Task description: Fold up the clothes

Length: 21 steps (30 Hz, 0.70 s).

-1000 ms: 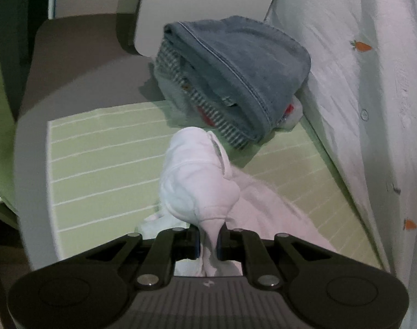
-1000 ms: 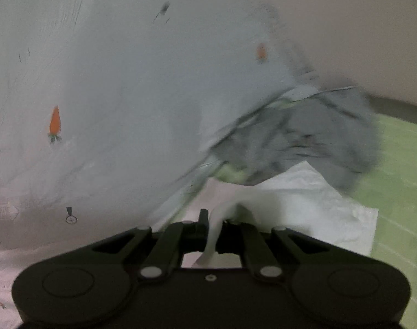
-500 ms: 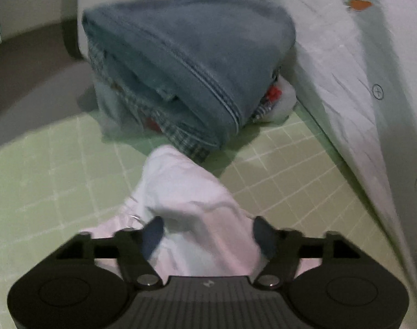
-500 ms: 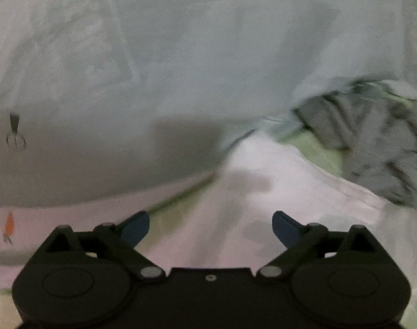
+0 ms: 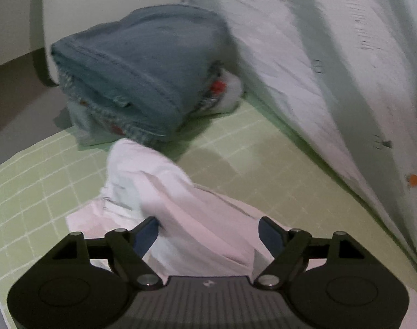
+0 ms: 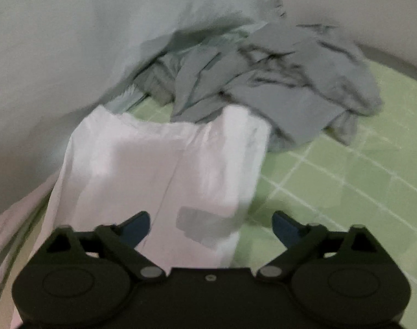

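Garment in hand: a white garment (image 5: 181, 213), thin and limp, lying on the green gridded mat (image 5: 257, 170). In the right wrist view it shows as a flattened panel (image 6: 164, 170) with a seam down its middle and a pale patch near the lower edge.

Left gripper (image 5: 208, 233): jaws standing wide and opening further; the cloth bunches up between them, but the pads do not press on it, so you hold nothing.

Right gripper (image 6: 211, 223): jaws wide apart, now closing; the white panel's near edge lies between them, not yet pinched.

Surroundings: a stack of folded clothes (image 5: 142, 82), denim on top, sits at the far end of the mat, just beyond the white bunch. A crumpled grey garment (image 6: 277, 87) lies touching the panel's far corner. A pale sheet with small carrot prints (image 5: 331, 68) rises along one side.

Handling, judged: light, soft, no stiffness; it will sag and slide on itself, and any lifted edge will drag the rest. Not fragile.

Where to grip, judged: take the near corners or hem, one per gripper, through both layers; avoid the bunched hump on your left, which would only lift one fold.

Risk, judged: catching the grey garment or the sheet along with it.
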### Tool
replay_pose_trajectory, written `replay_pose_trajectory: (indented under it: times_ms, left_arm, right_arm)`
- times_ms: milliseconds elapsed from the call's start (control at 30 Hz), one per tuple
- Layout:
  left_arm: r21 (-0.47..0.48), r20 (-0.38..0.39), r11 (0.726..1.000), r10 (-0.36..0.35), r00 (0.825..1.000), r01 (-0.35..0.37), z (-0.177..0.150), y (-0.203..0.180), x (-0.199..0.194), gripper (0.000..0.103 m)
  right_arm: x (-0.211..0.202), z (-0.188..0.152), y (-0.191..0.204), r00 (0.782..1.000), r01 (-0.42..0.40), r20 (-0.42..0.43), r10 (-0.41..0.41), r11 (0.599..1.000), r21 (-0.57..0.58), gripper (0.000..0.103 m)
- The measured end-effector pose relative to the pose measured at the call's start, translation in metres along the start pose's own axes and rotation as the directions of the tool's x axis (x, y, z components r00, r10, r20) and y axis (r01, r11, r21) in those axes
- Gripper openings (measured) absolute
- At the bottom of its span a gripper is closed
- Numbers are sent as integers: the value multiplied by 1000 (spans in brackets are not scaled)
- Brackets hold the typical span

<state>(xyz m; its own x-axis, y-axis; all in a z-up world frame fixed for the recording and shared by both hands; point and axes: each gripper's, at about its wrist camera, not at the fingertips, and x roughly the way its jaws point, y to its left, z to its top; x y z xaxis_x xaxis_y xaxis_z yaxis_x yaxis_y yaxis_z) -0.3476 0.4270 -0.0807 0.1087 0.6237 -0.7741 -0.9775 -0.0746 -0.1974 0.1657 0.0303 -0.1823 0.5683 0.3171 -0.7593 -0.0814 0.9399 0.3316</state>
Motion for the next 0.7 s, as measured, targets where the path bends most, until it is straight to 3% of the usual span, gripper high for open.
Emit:
replay_pose_trajectory:
  times_ms: [33, 167, 200, 367, 467, 700]
  left_arm:
    - [12, -3, 1000, -17, 1000, 17, -3, -5, -2, 84]
    - [80, -41, 992, -90, 995, 93, -25, -23, -15, 84]
    - [90, -62, 989, -108, 992, 113, -32, -26, -17, 84]
    - [142, -187, 967, -182, 965, 210, -68, -41, -23, 84]
    - [184, -223, 949, -212, 952, 254, -83, -47, -30, 84]
    - [268, -261, 916, -229, 938, 298, -108, -42, -48, 84]
  right_arm:
    - [8, 0, 5, 1000, 10, -5, -10, 1000, -22, 83]
    - [18, -7, 25, 993, 112, 59, -103, 980, -164, 23]
    - [16, -8, 22, 994, 97, 63, -88, 983, -154, 16]
    - [-5, -12, -6, 993, 89, 81, -80, 989, -118, 6]
    - [-32, -22, -30, 992, 95, 91, -87, 992, -87, 6]
    - [-115, -69, -105, 990, 124, 72, -125, 992, 10, 6]
